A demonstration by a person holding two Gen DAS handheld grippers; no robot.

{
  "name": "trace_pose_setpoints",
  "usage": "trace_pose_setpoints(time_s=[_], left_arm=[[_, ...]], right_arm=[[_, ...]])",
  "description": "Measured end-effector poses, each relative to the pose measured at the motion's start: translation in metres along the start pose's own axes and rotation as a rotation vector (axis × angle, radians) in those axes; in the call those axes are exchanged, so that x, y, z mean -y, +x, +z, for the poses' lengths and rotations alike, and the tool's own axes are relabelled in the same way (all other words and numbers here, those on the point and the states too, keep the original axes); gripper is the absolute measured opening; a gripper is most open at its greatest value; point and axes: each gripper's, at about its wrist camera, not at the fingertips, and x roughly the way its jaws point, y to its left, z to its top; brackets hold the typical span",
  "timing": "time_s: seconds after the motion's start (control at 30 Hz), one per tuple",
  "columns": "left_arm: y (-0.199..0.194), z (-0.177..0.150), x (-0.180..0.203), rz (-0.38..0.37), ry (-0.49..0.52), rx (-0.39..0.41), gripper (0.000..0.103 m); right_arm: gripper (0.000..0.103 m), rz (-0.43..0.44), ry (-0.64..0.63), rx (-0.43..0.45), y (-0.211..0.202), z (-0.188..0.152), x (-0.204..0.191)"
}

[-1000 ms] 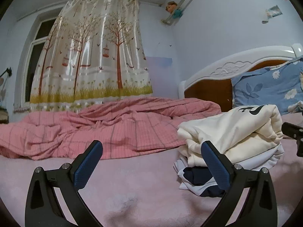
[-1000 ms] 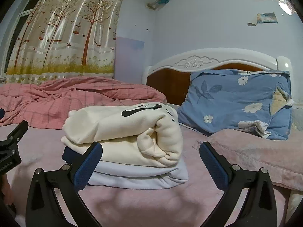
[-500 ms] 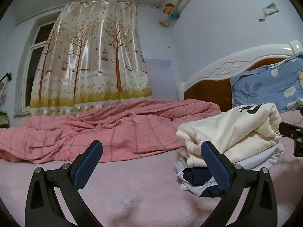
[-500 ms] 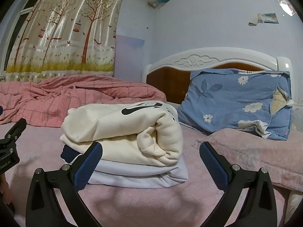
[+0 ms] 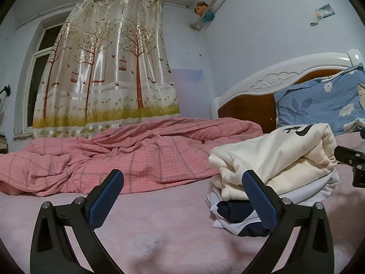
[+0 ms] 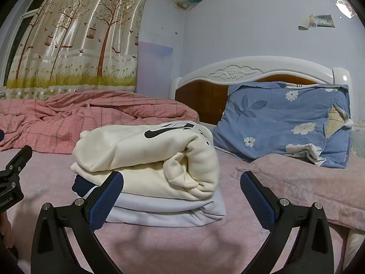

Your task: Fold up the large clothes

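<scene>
A folded cream sweatshirt [image 6: 146, 155] with a black swoosh logo tops a small stack on the pink bed sheet [image 6: 173, 244]. Under it lie a white garment [image 6: 164, 207] and a dark navy one [image 6: 78, 186]. My right gripper [image 6: 181, 182] is open, low over the sheet just in front of the stack, with nothing between its fingers. In the left wrist view the same stack [image 5: 273, 159] sits to the right. My left gripper [image 5: 182, 182] is open and empty over bare sheet [image 5: 148, 239]. Its right pad [image 5: 260, 201] overlaps the stack's near corner.
A rumpled pink checked quilt [image 5: 127, 155] lies across the far side of the bed. A blue floral pillow [image 6: 280, 123] leans on the white headboard [image 6: 251, 70], with a pink pillow [image 6: 308, 189] in front. A tree-print curtain [image 5: 107, 68] covers the window.
Both views have tilted slightly upward and drawn back a little from the stack. The clothes have not moved and both grippers have stayed open.
</scene>
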Motion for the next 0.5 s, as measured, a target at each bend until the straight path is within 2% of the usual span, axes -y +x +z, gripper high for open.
trace_pose_setpoints(time_s=[0.5], left_arm=[[0.0042, -0.0001, -0.0001, -0.005, -0.003, -0.019, 0.103]], right_arm=[[0.103, 0.000, -0.002, 0.000, 0.0004, 0.0002, 0.0008]])
